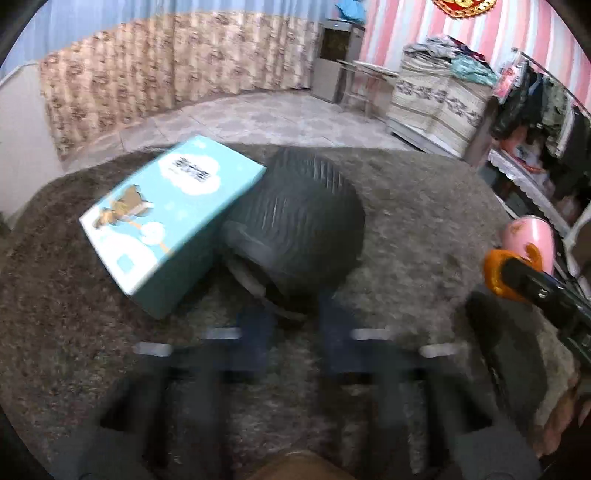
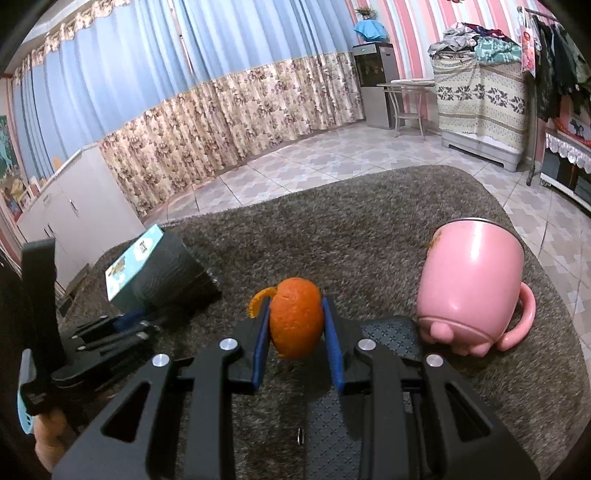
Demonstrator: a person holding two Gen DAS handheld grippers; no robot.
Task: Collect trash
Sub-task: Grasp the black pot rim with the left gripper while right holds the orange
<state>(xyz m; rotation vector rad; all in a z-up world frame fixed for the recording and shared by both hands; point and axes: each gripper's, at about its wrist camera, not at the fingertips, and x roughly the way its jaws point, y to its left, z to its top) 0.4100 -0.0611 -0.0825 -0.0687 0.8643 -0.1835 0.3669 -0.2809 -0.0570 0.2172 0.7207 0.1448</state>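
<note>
Orange peel [image 2: 295,323] pinched in right claw [image 2: 295,325]; left claw [image 1: 291,325] level, spread, blurred.

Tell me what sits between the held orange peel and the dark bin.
Only bare brown rug separates the orange peel, clamped in the right gripper, from the tipped dark bin; the right wrist view shows it.

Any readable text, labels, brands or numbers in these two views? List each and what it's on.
Nothing can be read with confidence.
Teal box: dark characters printed on a white cloud, blurred in the left view, too small in the right view.
Red and gold wall ornament: cut off at the frame edge, no characters legible.
Pink mug: no print visible.
Orange peel in the right hand-held gripper: no label.
</note>
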